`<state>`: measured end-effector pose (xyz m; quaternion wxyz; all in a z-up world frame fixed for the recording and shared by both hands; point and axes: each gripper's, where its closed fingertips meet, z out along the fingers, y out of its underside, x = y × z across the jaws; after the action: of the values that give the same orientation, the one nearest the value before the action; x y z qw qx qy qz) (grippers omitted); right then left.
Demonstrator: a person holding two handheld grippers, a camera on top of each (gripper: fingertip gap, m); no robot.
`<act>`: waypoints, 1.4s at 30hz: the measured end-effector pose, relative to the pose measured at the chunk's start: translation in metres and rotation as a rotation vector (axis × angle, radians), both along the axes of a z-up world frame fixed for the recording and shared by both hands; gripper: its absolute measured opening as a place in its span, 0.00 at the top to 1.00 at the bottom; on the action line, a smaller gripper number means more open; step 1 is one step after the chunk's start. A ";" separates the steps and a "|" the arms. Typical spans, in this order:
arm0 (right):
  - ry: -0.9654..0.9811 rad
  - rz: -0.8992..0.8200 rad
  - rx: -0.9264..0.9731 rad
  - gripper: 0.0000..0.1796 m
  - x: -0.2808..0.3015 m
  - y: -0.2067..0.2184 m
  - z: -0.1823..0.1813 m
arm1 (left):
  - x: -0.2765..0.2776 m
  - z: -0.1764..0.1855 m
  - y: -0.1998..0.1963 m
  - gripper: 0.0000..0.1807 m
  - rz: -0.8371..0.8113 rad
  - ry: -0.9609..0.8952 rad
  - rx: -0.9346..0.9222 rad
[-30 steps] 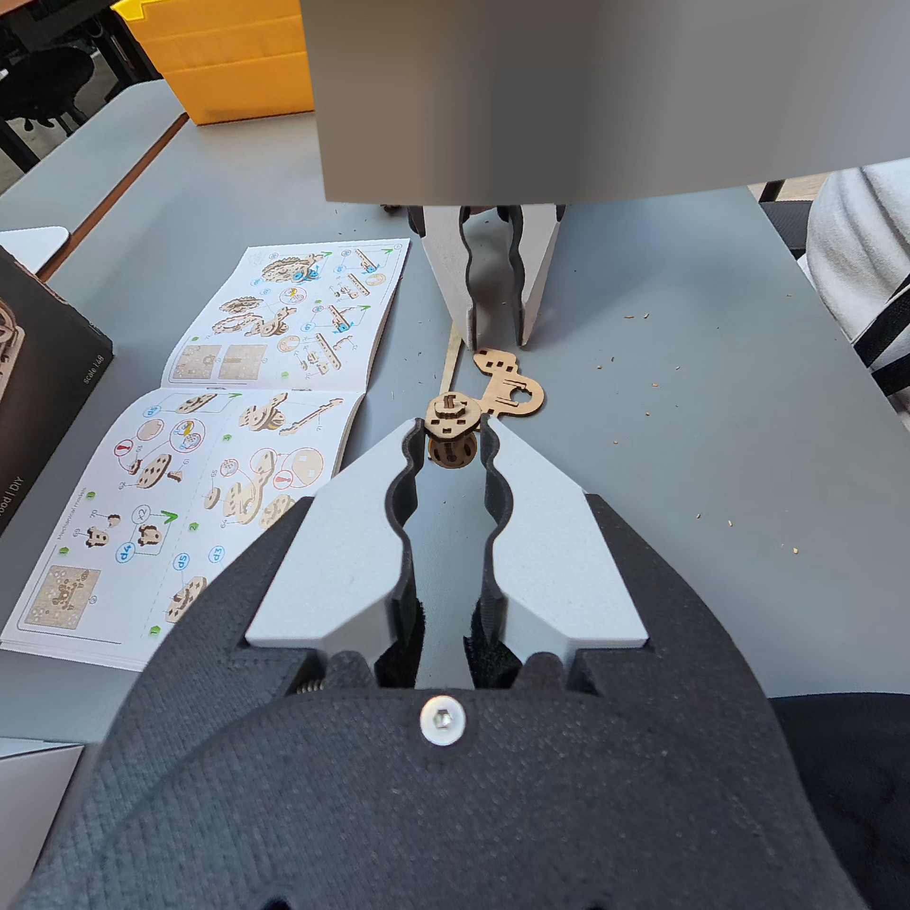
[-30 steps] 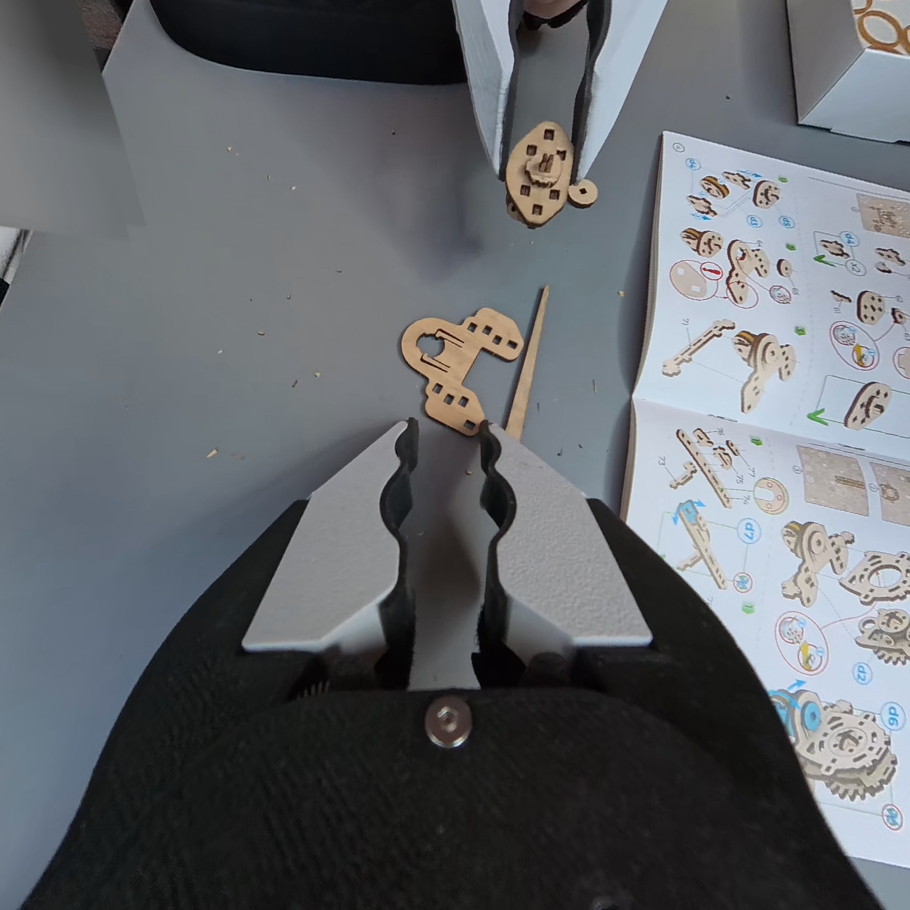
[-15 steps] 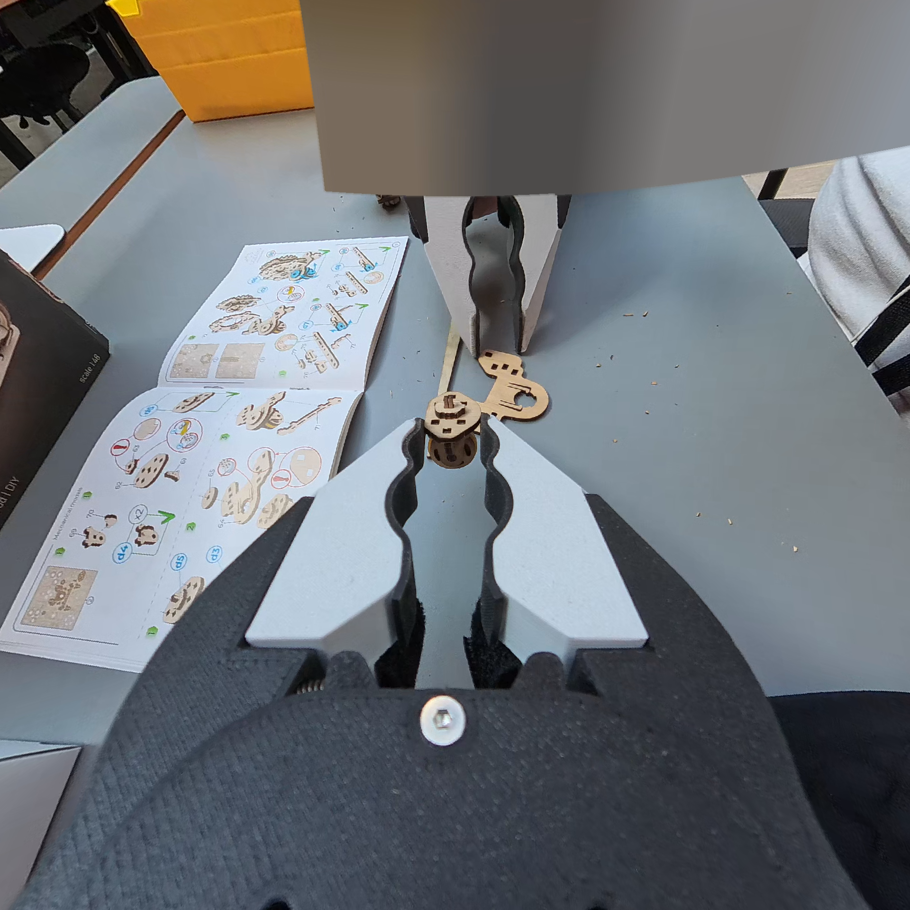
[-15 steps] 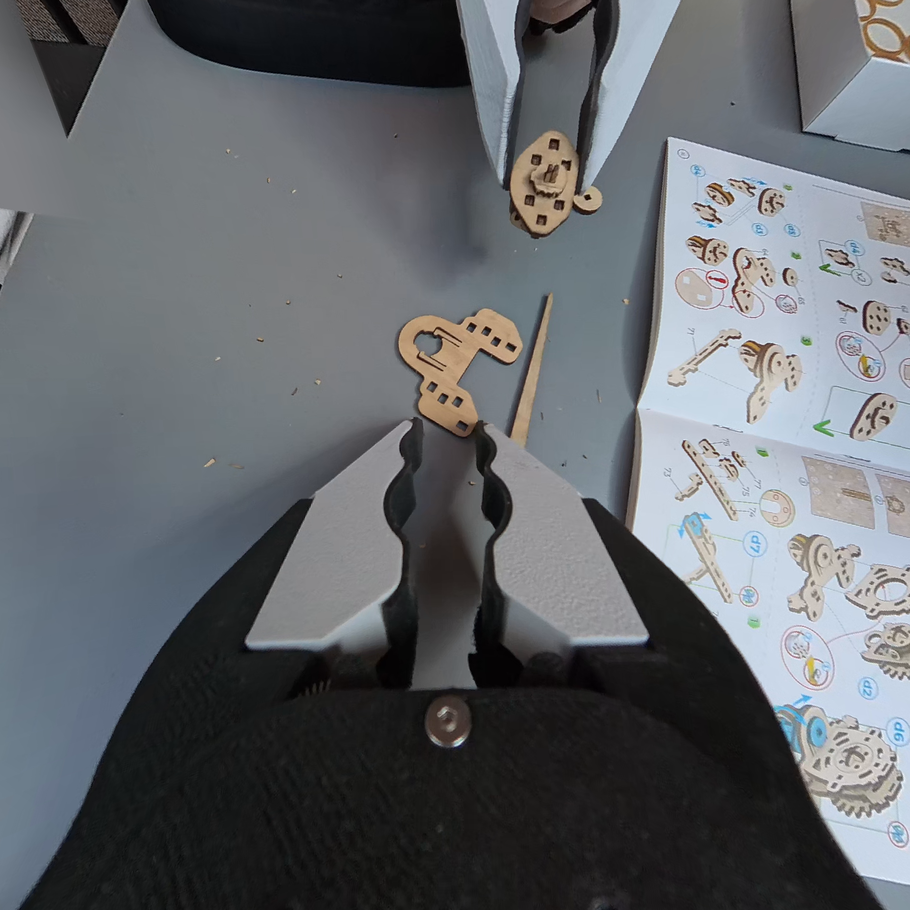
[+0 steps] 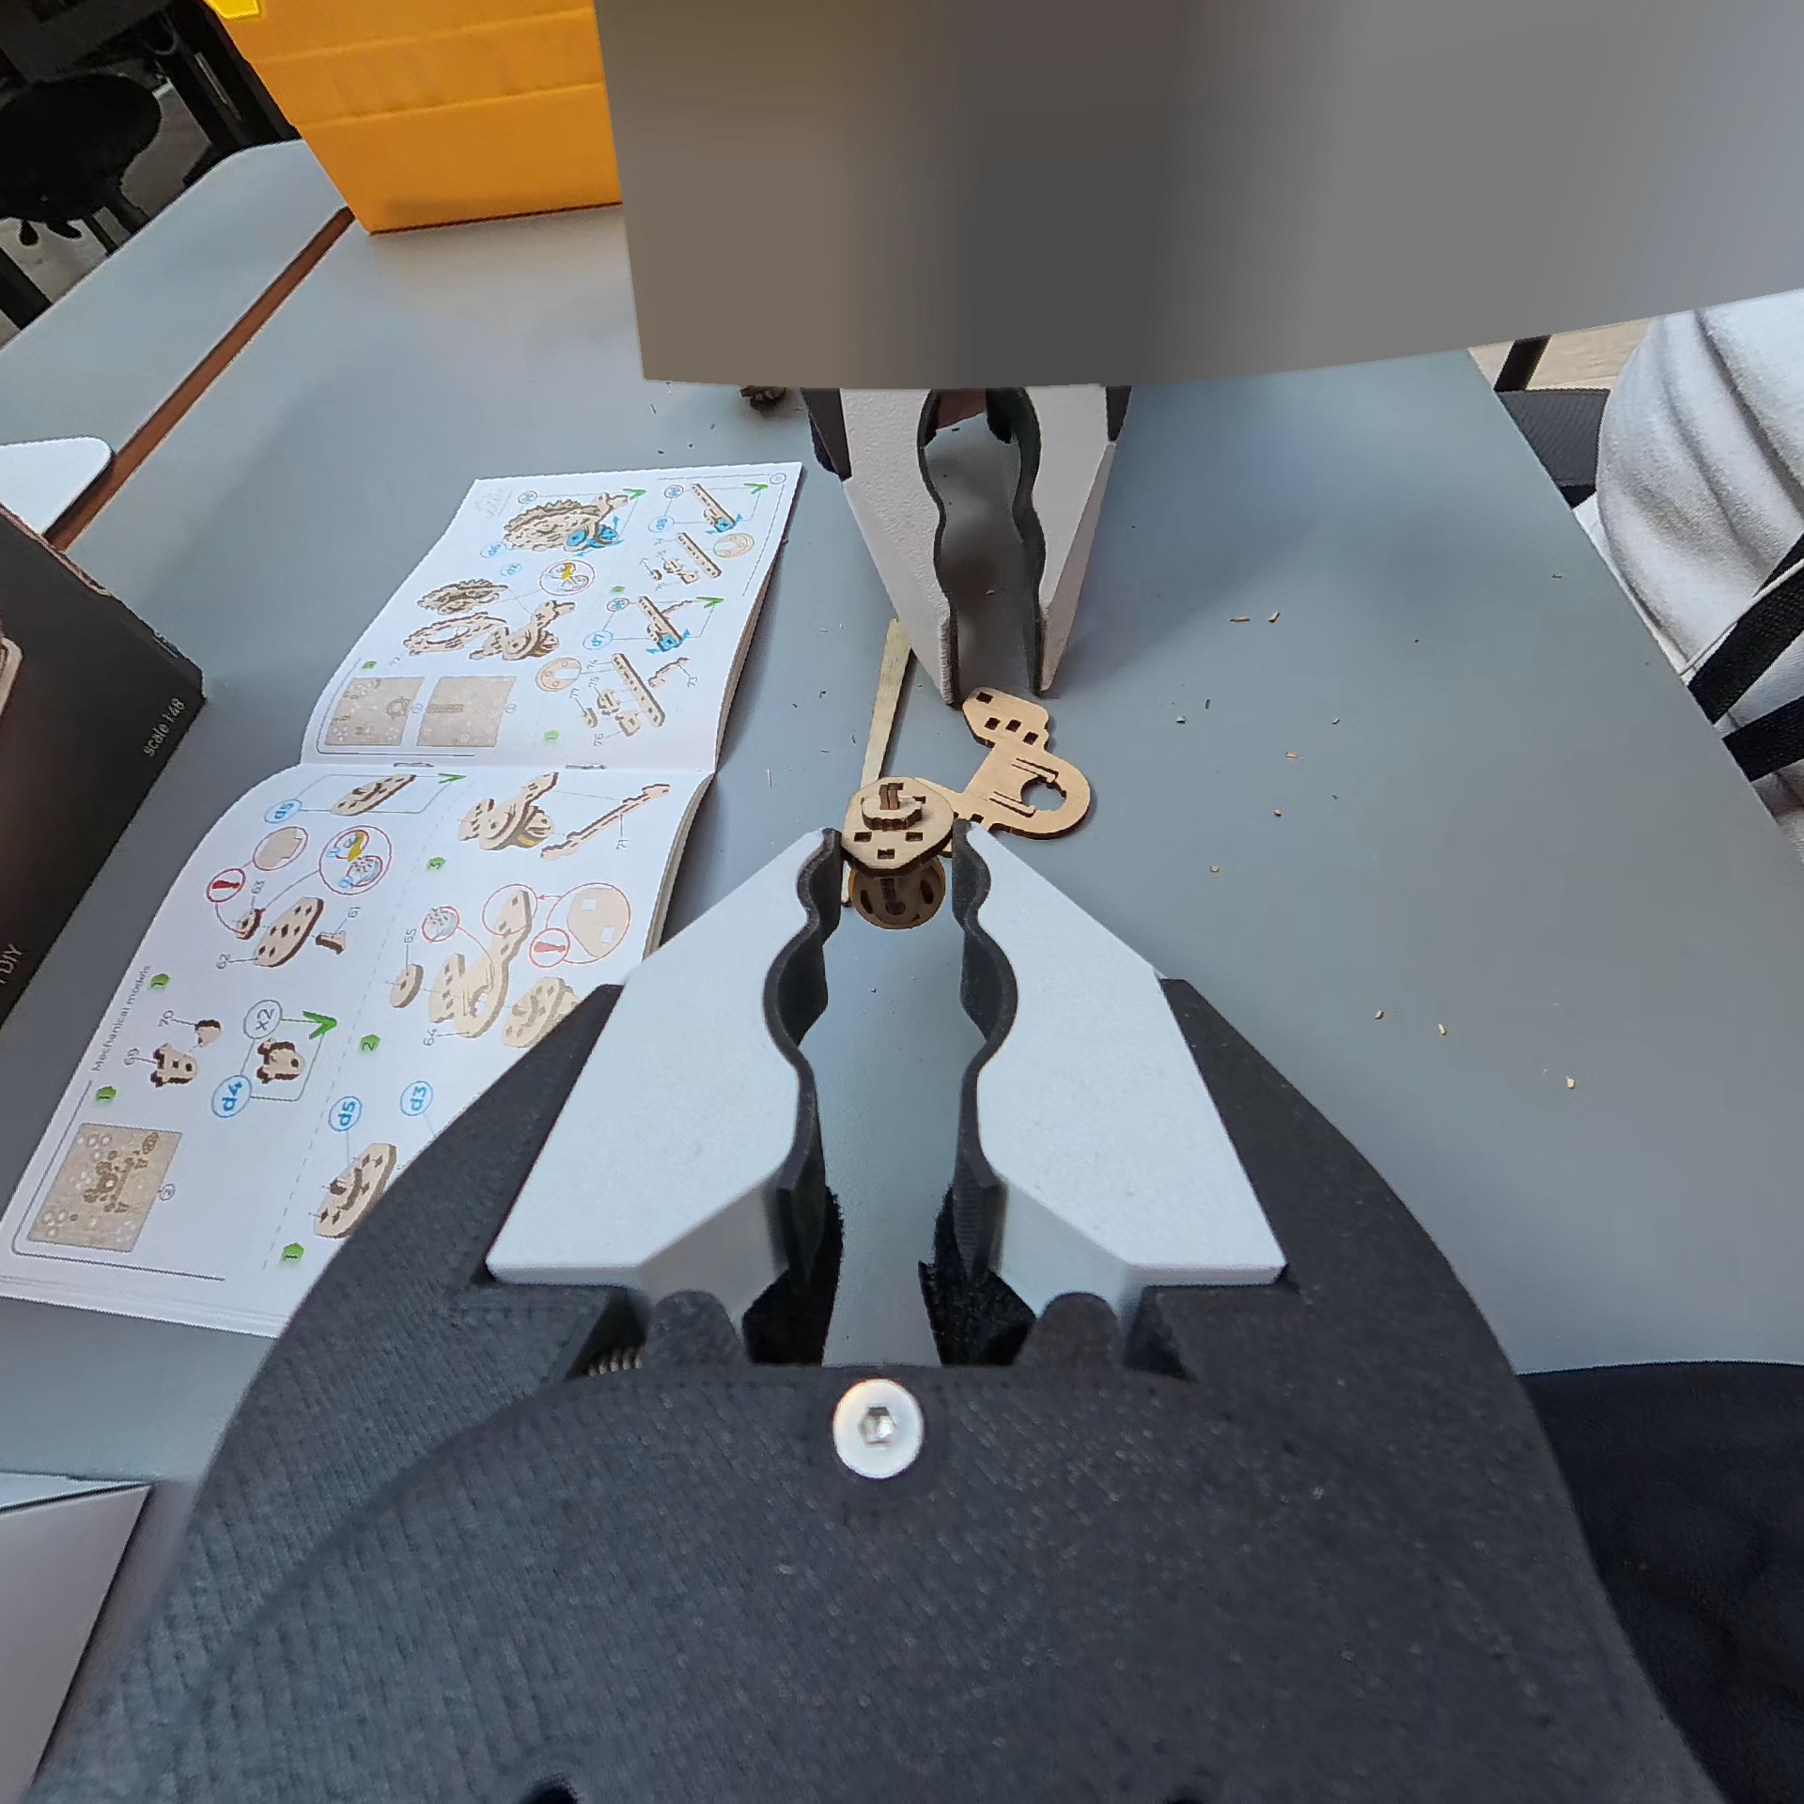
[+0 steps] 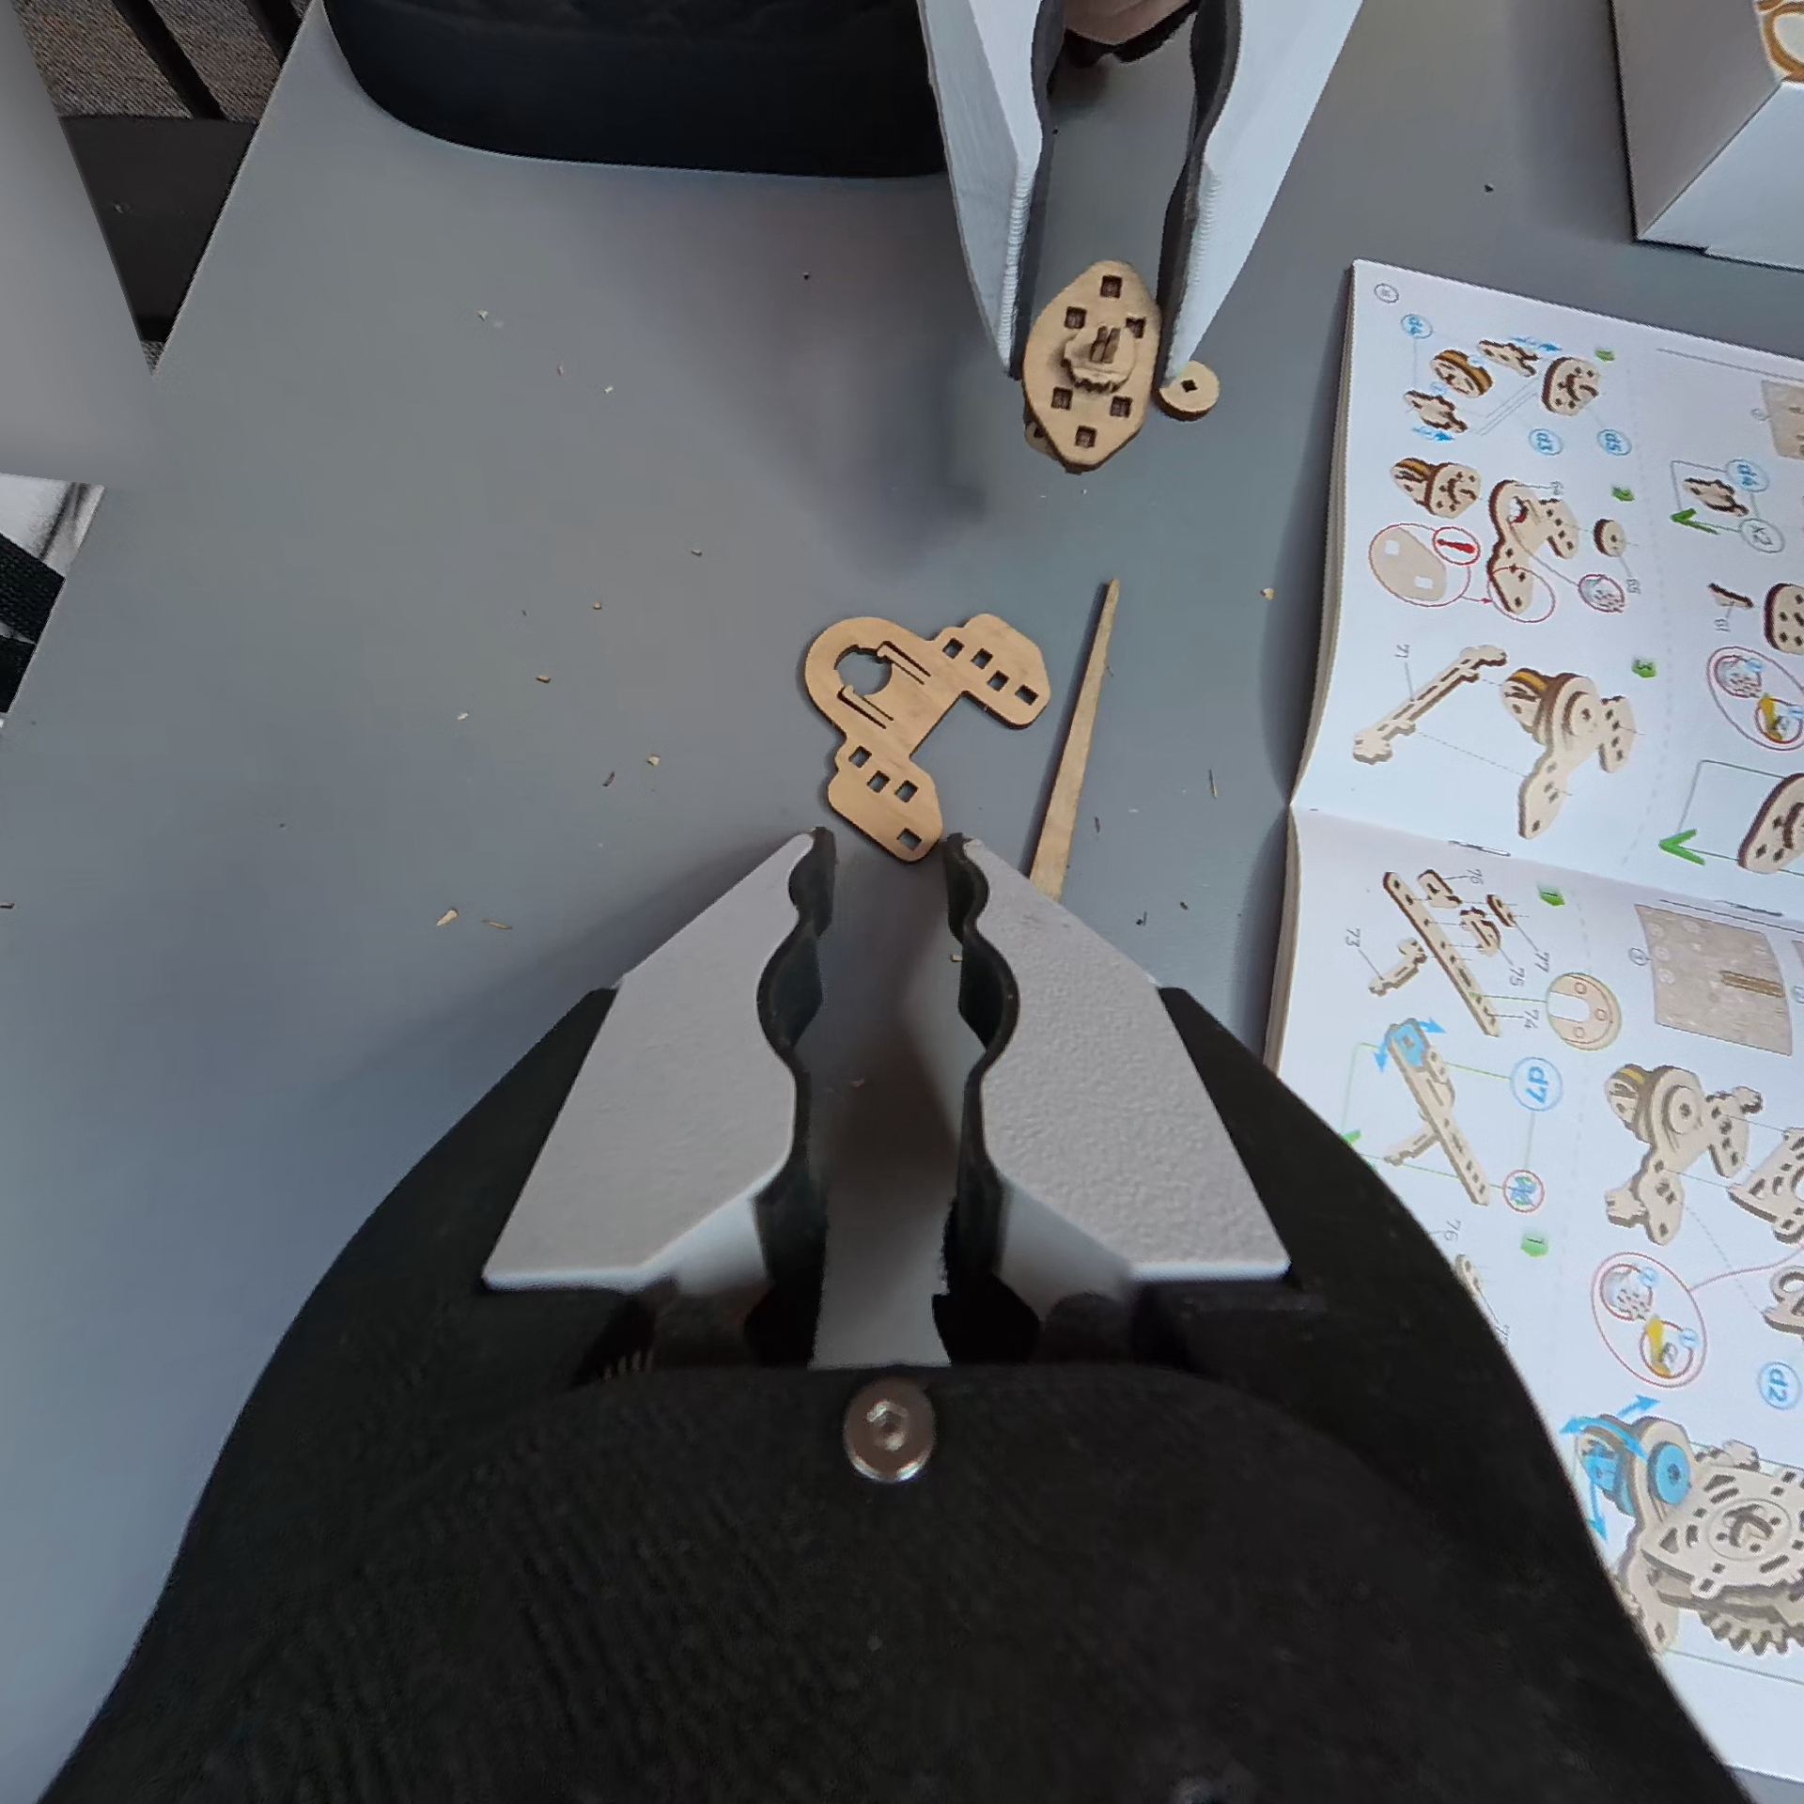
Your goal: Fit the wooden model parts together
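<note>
My left gripper is shut on a small oval wooden assembly, two slotted plates on a peg, held just above the grey table. The right wrist view shows the gripper and the assembly at the top. My right gripper is open and empty, its tips at the near end of a flat slotted wooden bracket lying on the table. The left wrist view shows this gripper over the bracket. A thin wooden stick lies beside the bracket. A small wooden washer lies by the assembly.
An open instruction booklet lies left of the parts; in the right wrist view it is at the right. A black box, a yellow crate and a white box stand around. A person's white sleeve is at the table's right edge. The tips of one gripper are about 9 cm away from the tips of the other.
The right gripper has edged slightly lower toward the flat bracket. The left gripper still holds the oval assembly in nearly the same place.
</note>
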<state>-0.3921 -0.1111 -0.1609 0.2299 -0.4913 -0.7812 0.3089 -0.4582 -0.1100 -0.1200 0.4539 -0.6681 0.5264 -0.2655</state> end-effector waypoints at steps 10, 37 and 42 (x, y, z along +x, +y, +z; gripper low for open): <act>0.000 -0.005 -0.030 0.85 -0.005 -0.006 0.000 | 0.000 0.000 0.000 0.89 -0.001 0.002 0.000; 0.035 -0.001 -0.075 0.83 -0.012 -0.014 0.007 | 0.001 0.002 -0.001 0.89 -0.003 -0.002 0.011; 0.014 -0.003 -0.075 0.80 -0.013 -0.018 0.003 | 0.001 0.002 -0.001 0.89 -0.002 -0.002 0.012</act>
<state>-0.4053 -0.1293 -0.1582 0.2173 -0.4984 -0.7668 0.3411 -0.4572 -0.1105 -0.1184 0.4580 -0.6646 0.5283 -0.2634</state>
